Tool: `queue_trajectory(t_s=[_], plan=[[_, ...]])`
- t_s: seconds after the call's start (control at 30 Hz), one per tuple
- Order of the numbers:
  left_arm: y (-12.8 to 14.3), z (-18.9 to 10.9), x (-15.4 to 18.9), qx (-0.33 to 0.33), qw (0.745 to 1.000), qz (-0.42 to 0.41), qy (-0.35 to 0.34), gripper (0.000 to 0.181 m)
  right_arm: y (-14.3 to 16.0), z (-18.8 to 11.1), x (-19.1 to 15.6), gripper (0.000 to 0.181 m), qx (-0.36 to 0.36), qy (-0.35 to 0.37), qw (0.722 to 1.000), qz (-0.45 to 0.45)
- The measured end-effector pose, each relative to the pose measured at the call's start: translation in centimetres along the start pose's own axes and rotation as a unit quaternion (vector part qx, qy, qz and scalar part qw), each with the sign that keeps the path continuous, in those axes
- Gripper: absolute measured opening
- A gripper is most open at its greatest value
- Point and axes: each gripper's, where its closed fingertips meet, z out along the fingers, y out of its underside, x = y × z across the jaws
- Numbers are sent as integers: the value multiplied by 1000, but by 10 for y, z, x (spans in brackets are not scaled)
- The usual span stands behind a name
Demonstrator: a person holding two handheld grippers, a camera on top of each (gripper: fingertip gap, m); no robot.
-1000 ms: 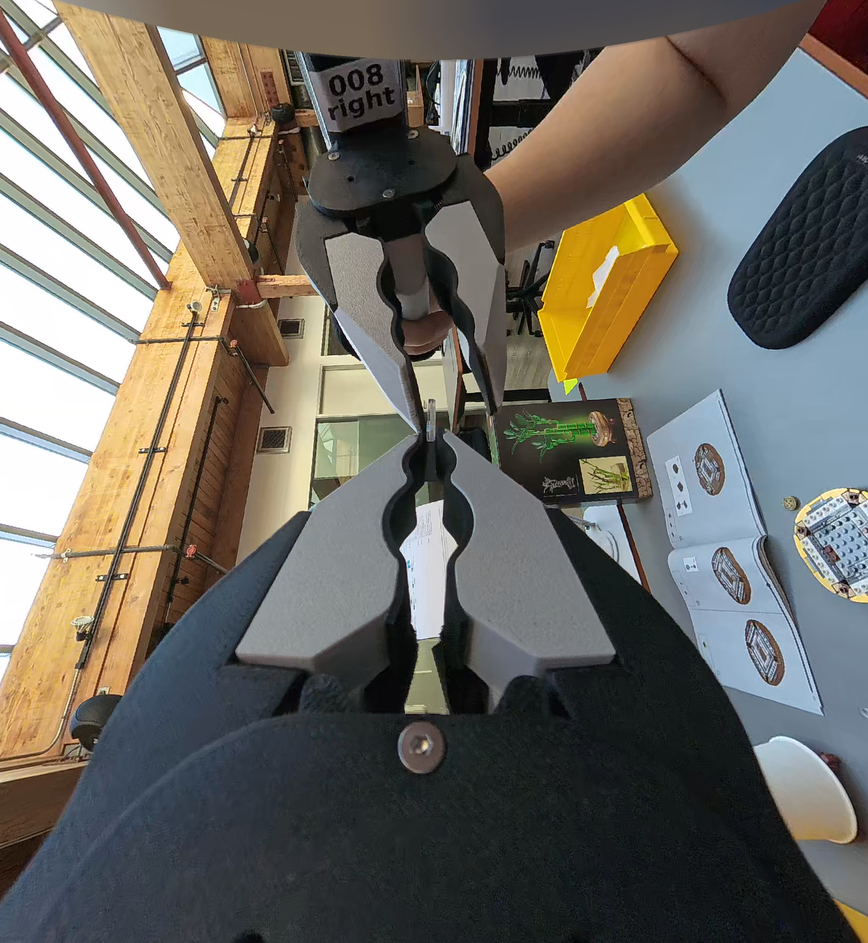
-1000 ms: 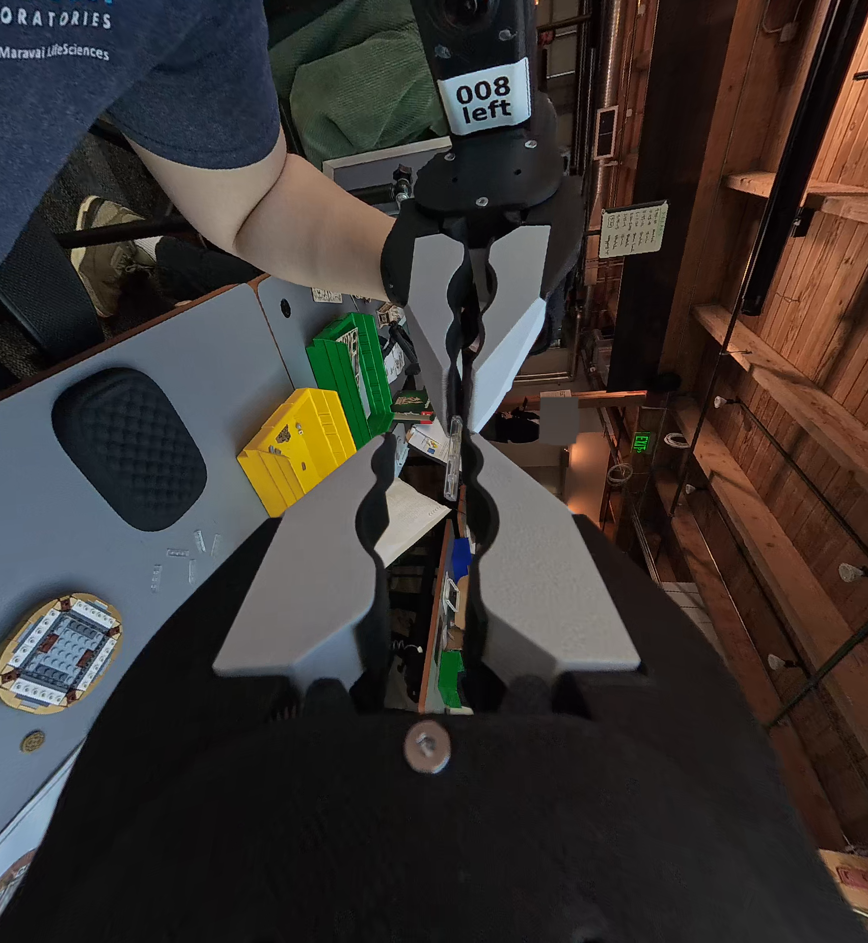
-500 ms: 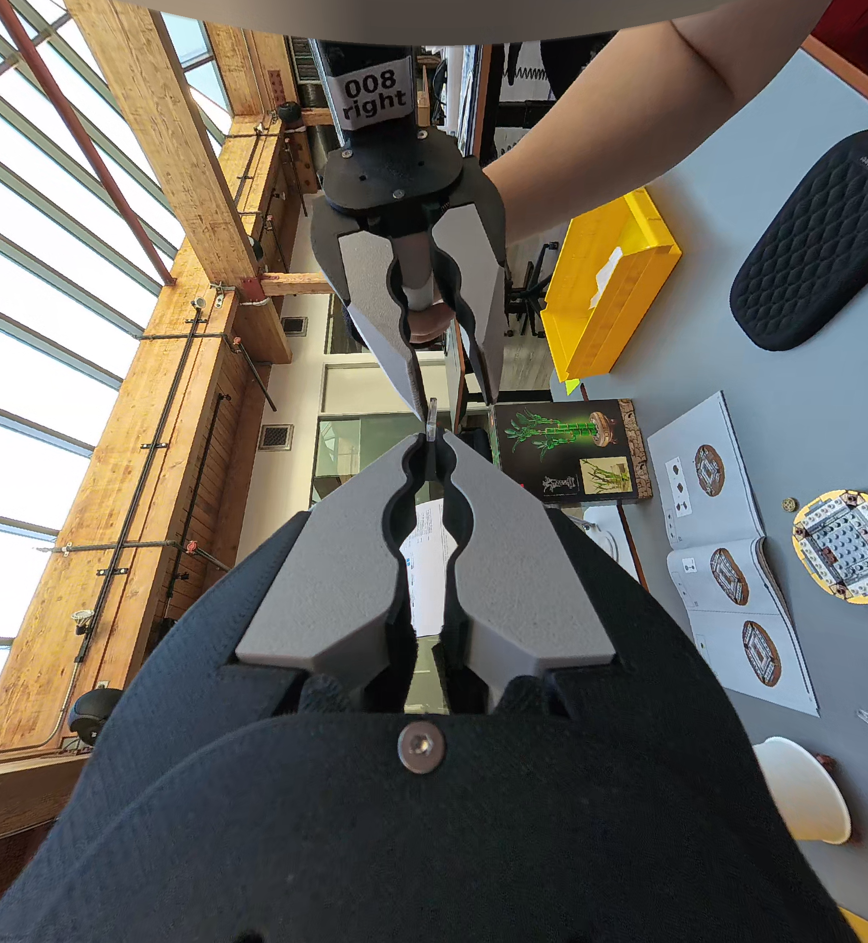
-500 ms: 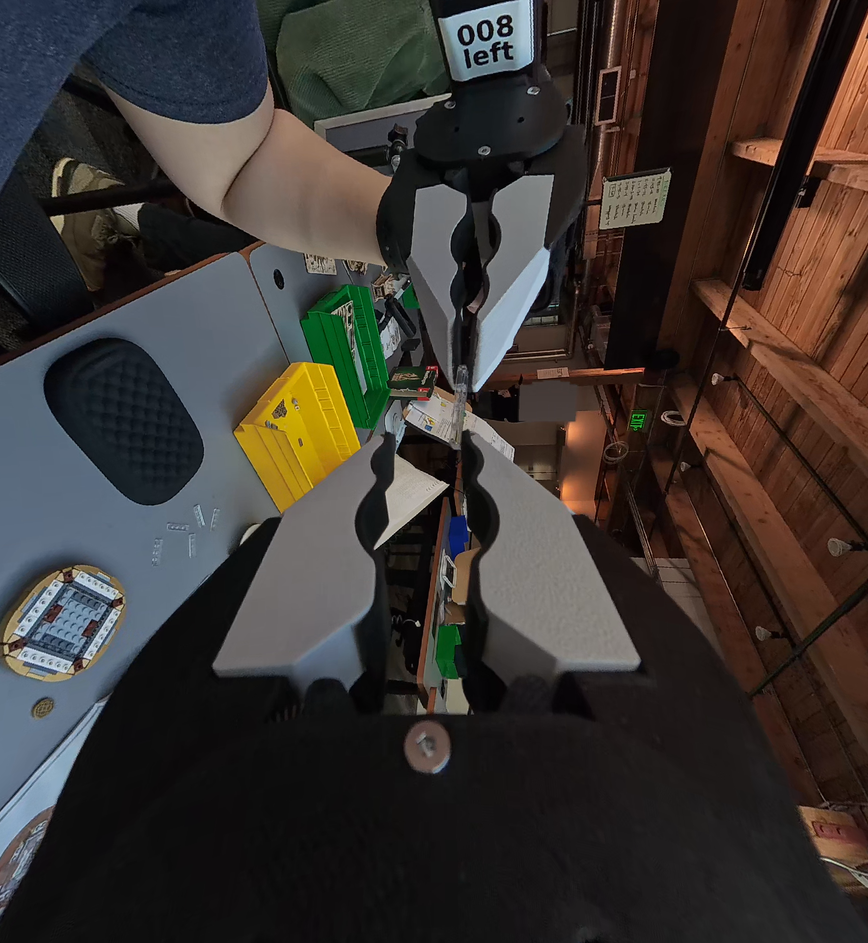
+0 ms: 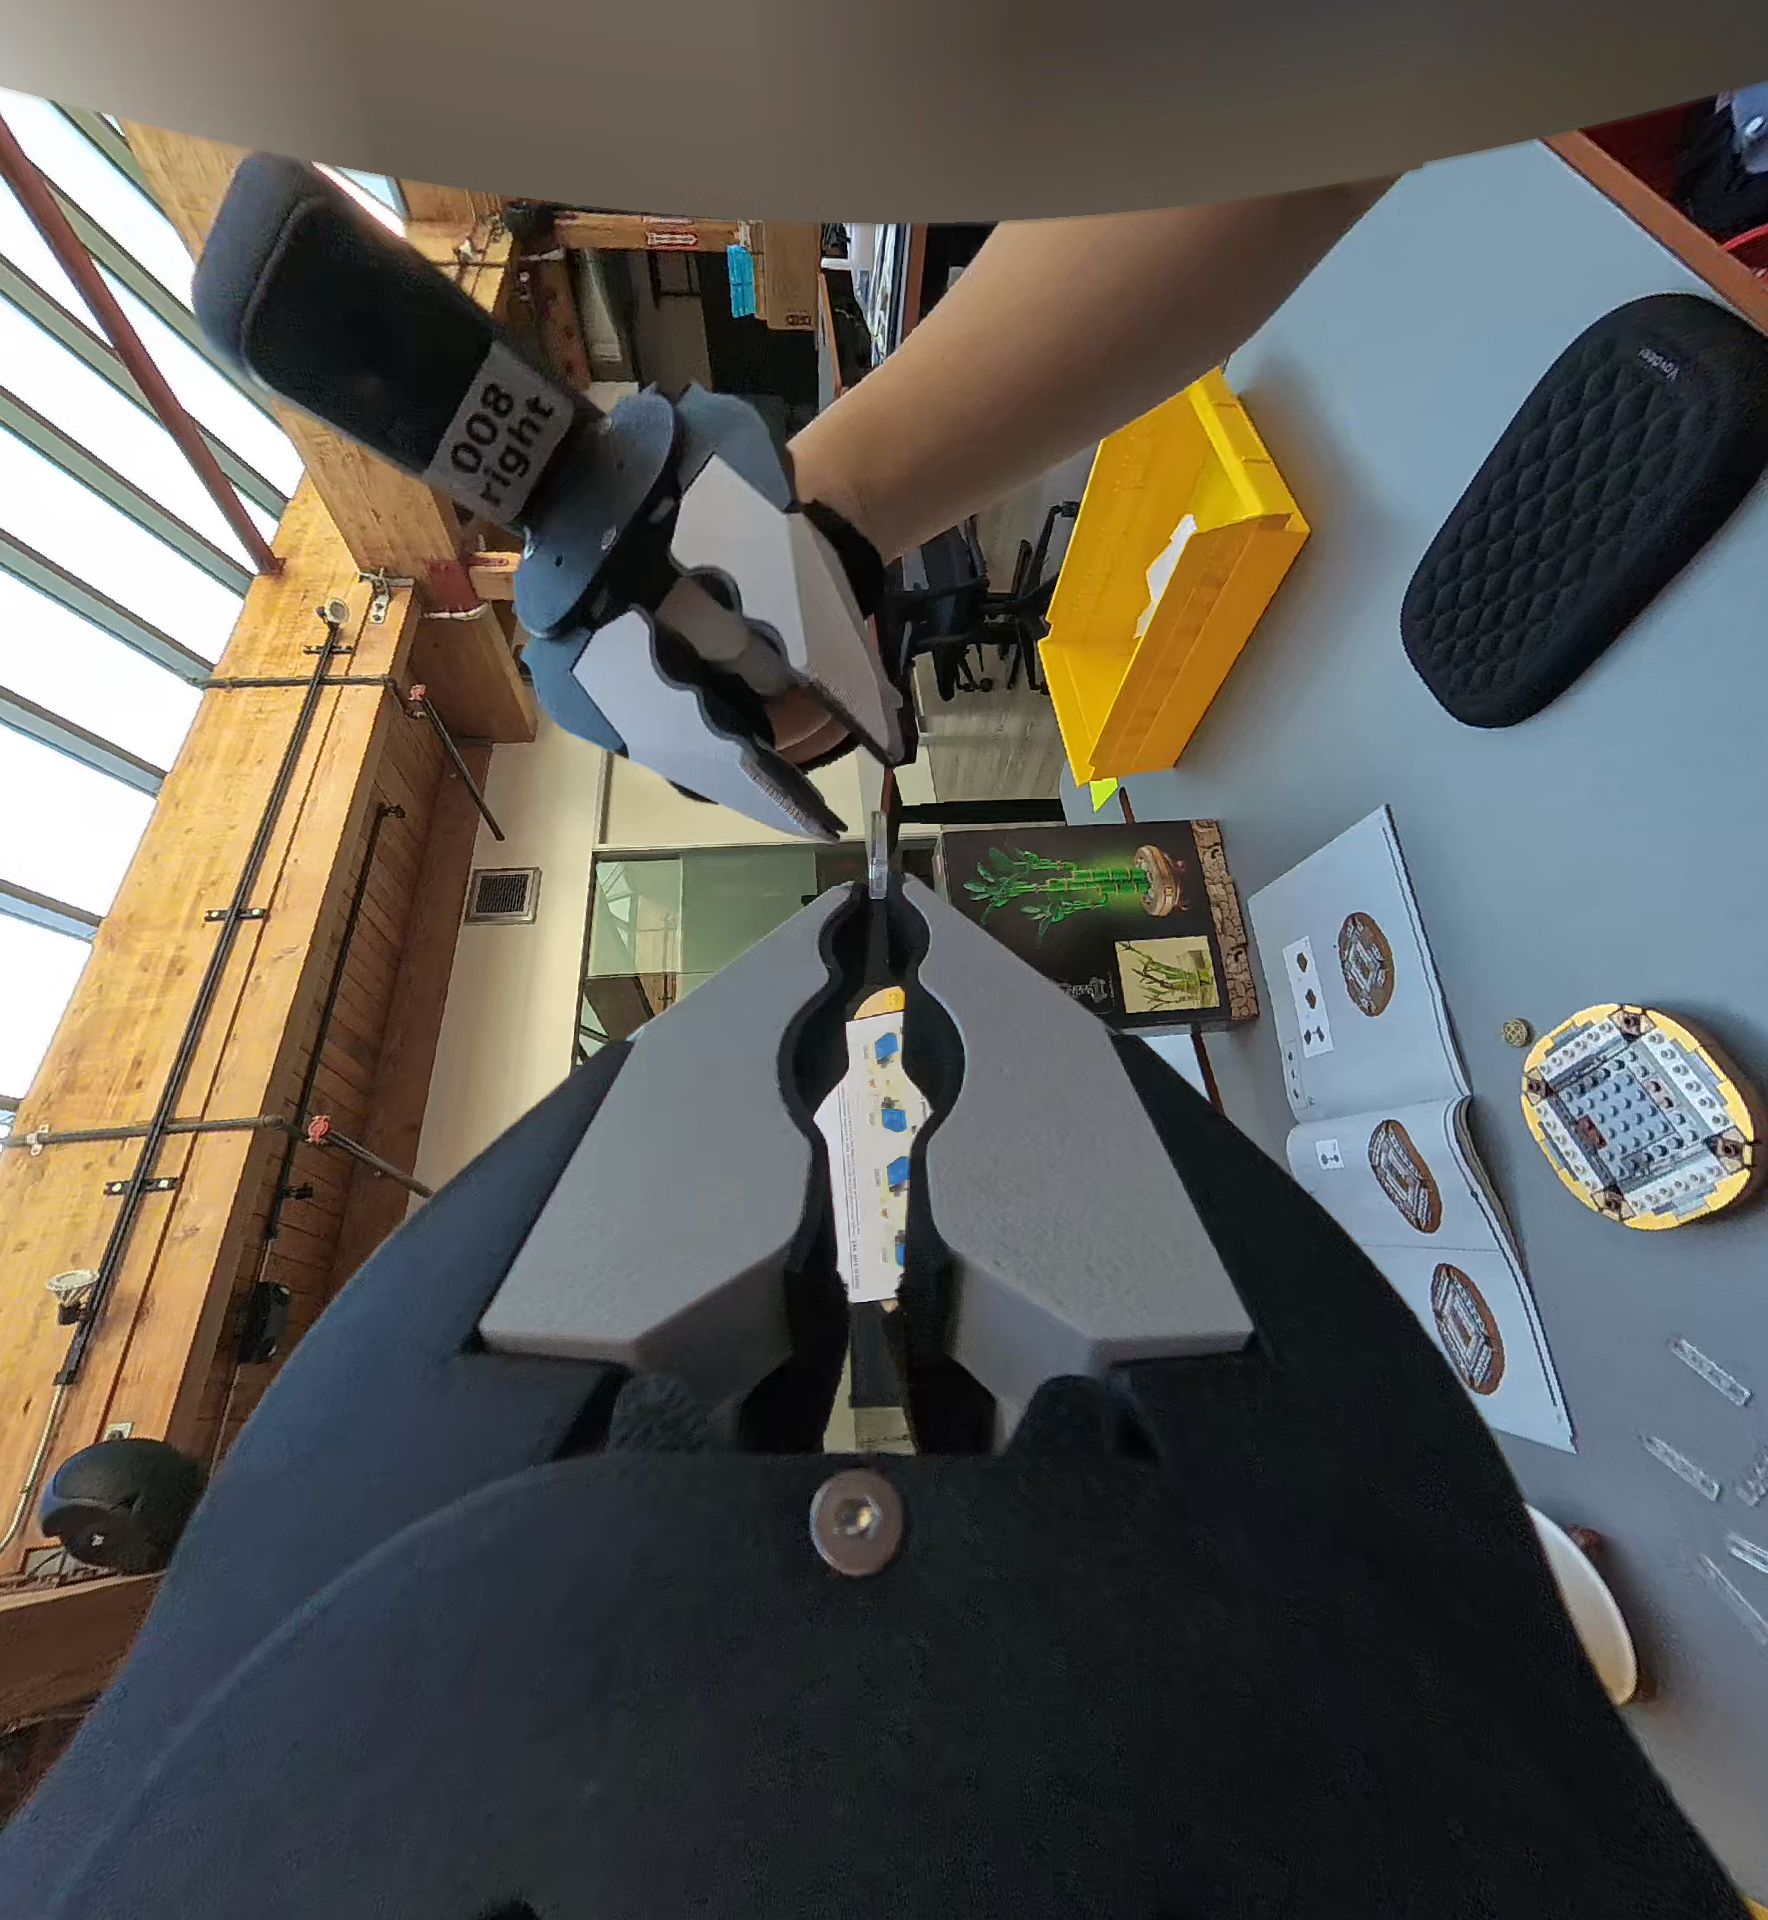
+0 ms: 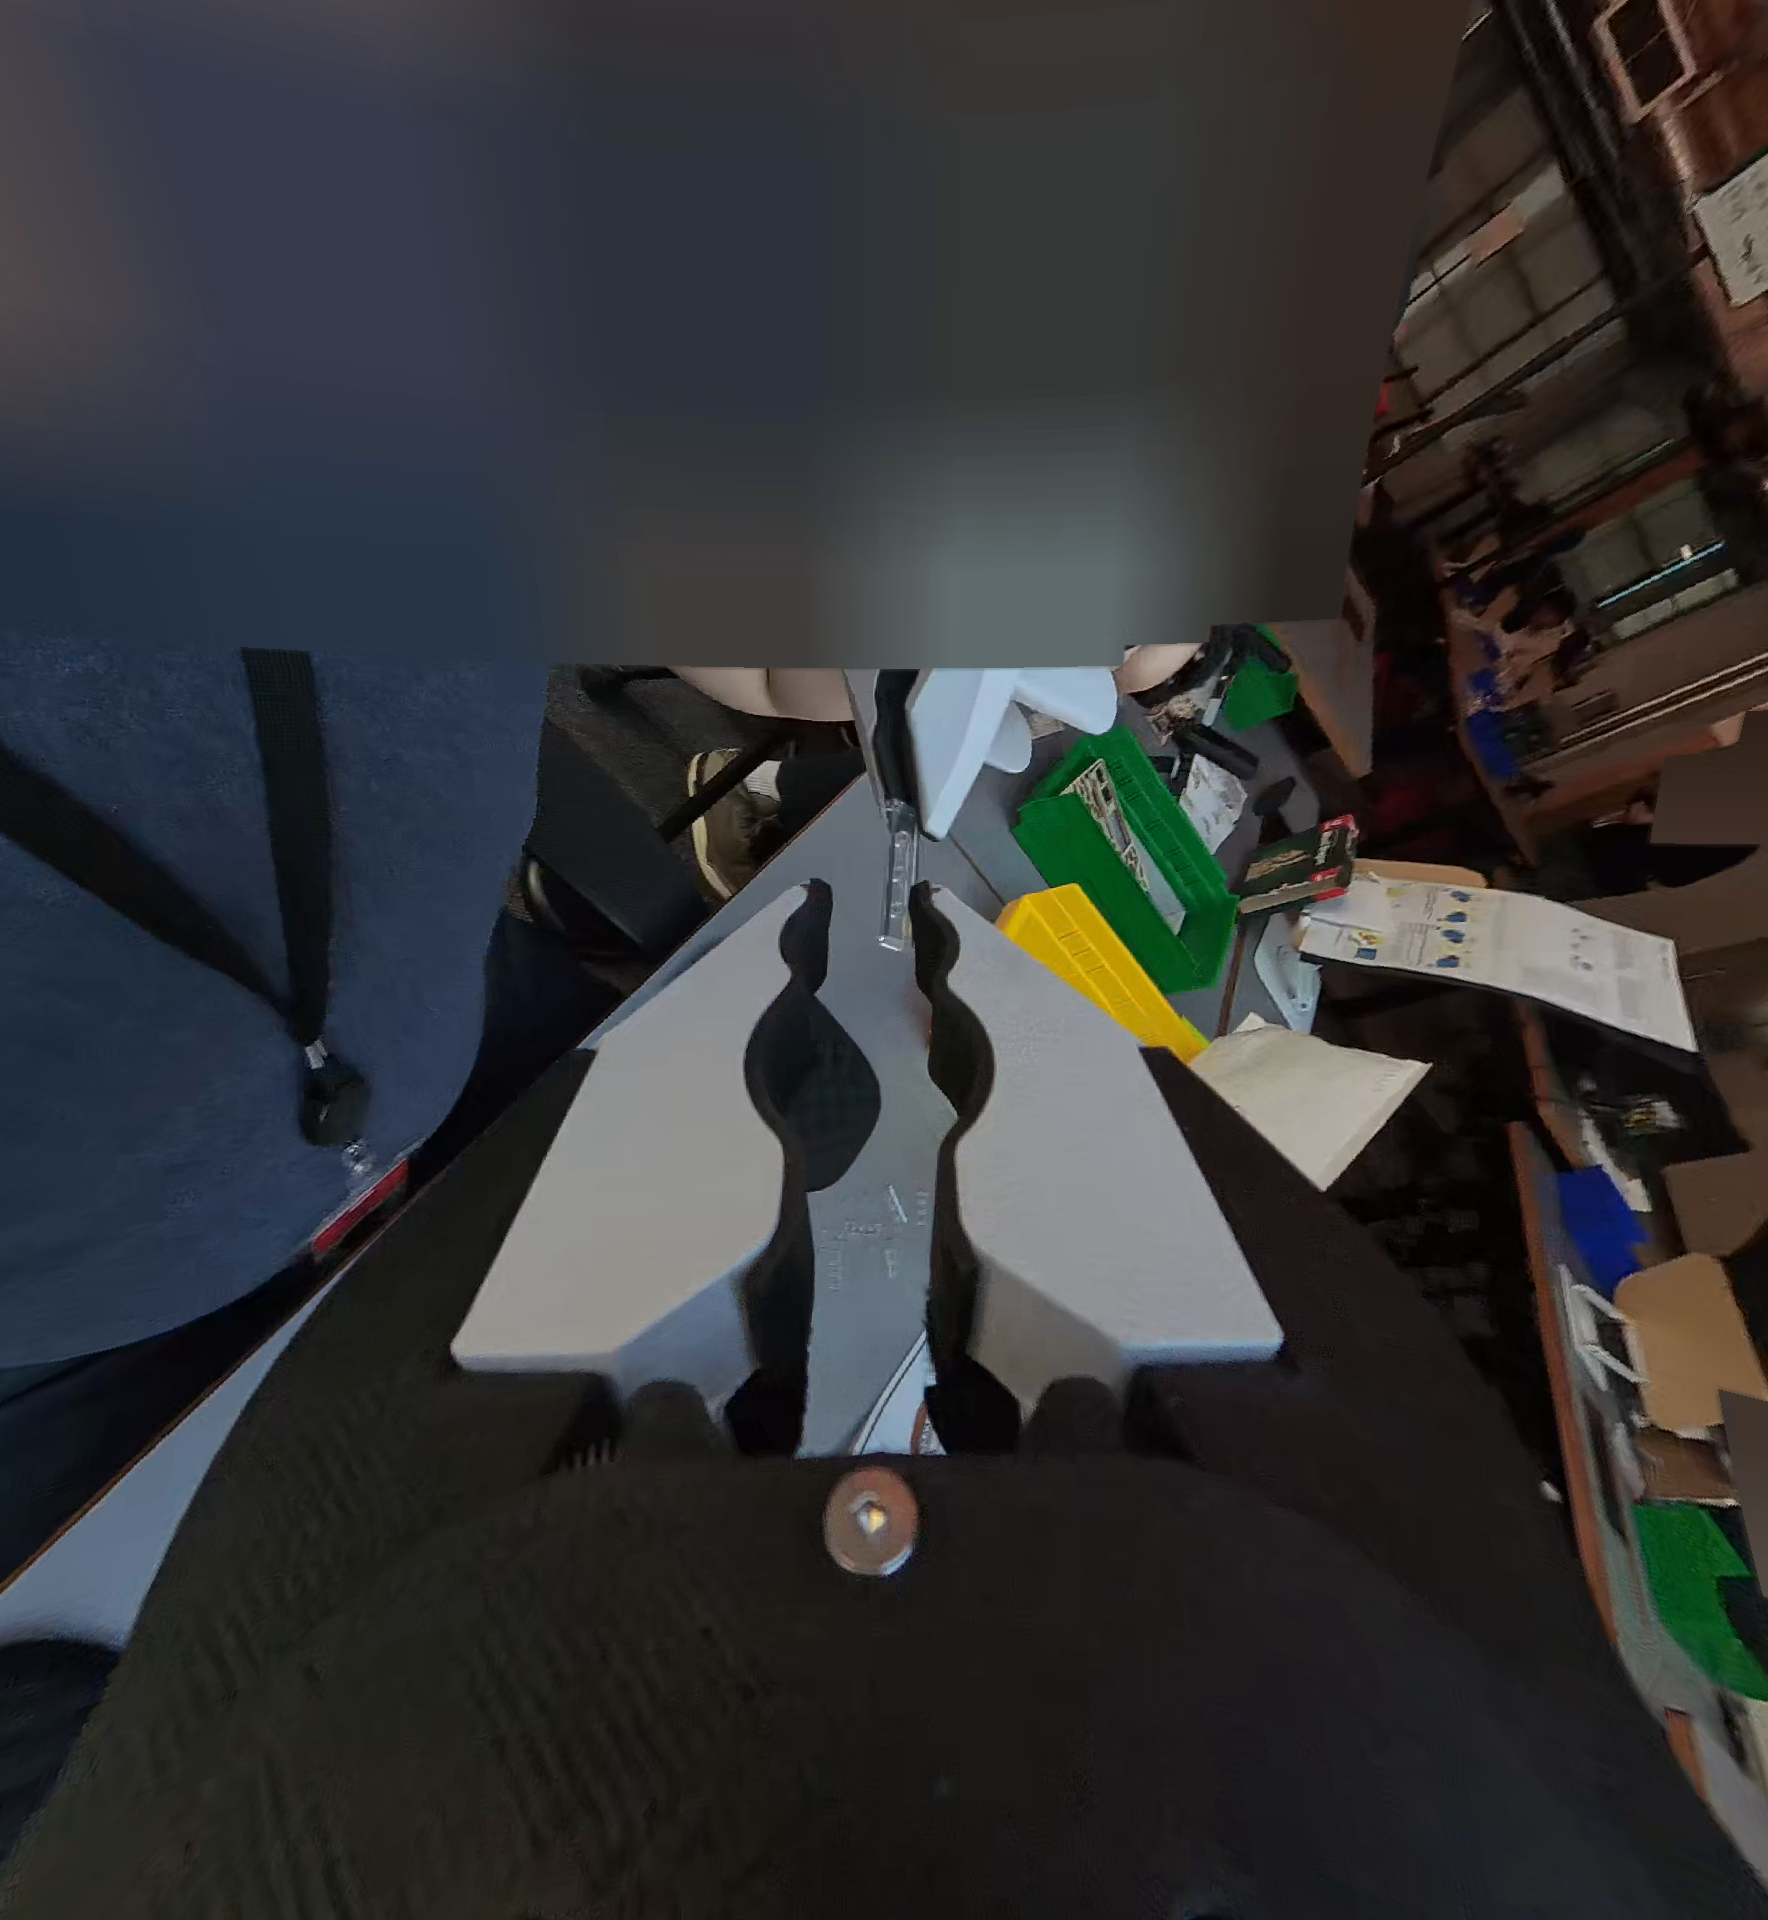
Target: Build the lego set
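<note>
My left gripper [image 5: 875,899] is shut on a small clear lego piece [image 5: 878,857], held upright in the air at its tips. My right gripper [image 5: 859,790] is tilted at the upper left, open, with its tips just beside the piece's top end. In the right wrist view the right gripper [image 6: 867,899] is open. The clear piece [image 6: 898,883] hangs between its tips, close to the right finger, from the left gripper's pale finger [image 6: 963,748]. The round lego base [image 5: 1644,1117] lies on the grey table [image 5: 1638,831].
An open instruction booklet [image 5: 1379,1091], the set's box [image 5: 1088,925], a yellow bin [image 5: 1171,603] and a black pad [image 5: 1597,509] lie on the table. Several clear pieces [image 5: 1711,1455] and a white bowl [image 5: 1586,1621] lie nearer. A green bin [image 6: 1119,842] stands beyond. The person's blue shirt [image 6: 184,987] is close. My left and right fingertips are right by each other.
The right gripper has swung and tilted over to the left of the piece, and its view now faces the person and table. The left gripper still holds the clear piece.
</note>
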Motion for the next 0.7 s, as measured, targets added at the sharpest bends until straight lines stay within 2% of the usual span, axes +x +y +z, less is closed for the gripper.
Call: queue_trajectory(t_s=[0.13, 0.23, 0.3, 0.7], plan=[[0, 9, 13, 11, 1000, -12, 18, 0, 12, 3, -2, 15, -26, -67, 994, 81], [2, 17, 21, 11, 1000, -12, 25, 1, 25, 10, -6, 15, -62, -105, 986, 110], [3, 21, 24, 14, 999, -15, 32, 0, 30, 13, -12, 8, -74, -132, 981, 119], [10, 27, 31, 11, 999, -26, 40, 1, 41, 13, -11, 7, -86, -142, 979, 121]])
